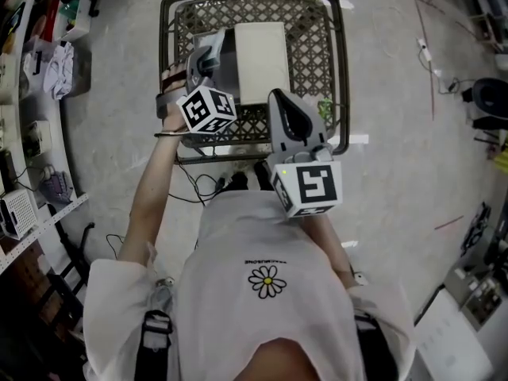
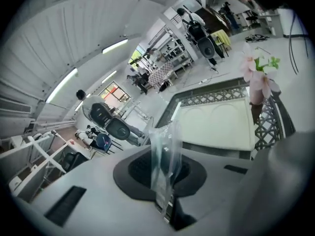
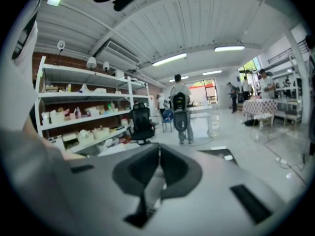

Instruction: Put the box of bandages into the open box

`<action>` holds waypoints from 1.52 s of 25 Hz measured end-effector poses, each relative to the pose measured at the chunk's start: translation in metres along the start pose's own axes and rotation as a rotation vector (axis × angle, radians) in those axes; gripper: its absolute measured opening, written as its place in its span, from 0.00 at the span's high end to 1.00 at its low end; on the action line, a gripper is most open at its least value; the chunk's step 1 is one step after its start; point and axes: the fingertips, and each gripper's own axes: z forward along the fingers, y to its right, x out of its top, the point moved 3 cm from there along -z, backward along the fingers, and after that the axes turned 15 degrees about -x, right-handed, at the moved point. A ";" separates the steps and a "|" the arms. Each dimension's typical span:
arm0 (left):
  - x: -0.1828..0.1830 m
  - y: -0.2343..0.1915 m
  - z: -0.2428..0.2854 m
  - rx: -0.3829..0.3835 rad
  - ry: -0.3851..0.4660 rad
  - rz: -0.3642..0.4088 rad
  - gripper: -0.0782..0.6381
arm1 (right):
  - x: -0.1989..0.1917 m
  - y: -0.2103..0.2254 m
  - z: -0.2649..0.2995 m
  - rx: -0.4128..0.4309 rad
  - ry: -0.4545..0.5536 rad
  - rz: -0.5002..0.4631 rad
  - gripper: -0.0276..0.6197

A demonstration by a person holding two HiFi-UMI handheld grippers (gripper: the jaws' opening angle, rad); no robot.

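Currently pinches a clear plastic sleeve in the near-shut left gripper, holds nothing in the closed right gripper.

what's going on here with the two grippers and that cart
A person in a white T-shirt stands at a metal lattice cart with a gripper in each hand. The left gripper reaches over the cart, shut on a thin clear plastic film, just left of a shallow white box lying on the cart. The right gripper is near the person's body, jaws together and empty, aimed at the room. No box of bandages can be made out.
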 end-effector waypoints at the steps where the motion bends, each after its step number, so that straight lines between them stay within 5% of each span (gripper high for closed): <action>1: -0.003 0.005 0.008 -0.019 -0.018 0.024 0.84 | 0.000 0.001 0.000 -0.004 -0.005 0.000 0.91; 5: -0.027 0.019 0.041 -0.087 -0.133 0.089 0.84 | -0.002 0.005 0.002 -0.015 -0.022 0.004 0.91; 13: -0.048 0.045 0.081 -0.190 -0.246 0.095 0.84 | -0.011 0.020 0.004 -0.064 -0.066 0.009 0.91; 22: -0.055 0.053 0.103 -0.216 -0.280 0.102 0.84 | -0.019 0.031 0.001 -0.089 -0.101 -0.011 0.91; 38: -0.064 0.071 0.124 -0.376 -0.329 0.054 0.75 | -0.024 0.010 -0.006 0.040 -0.065 -0.139 0.91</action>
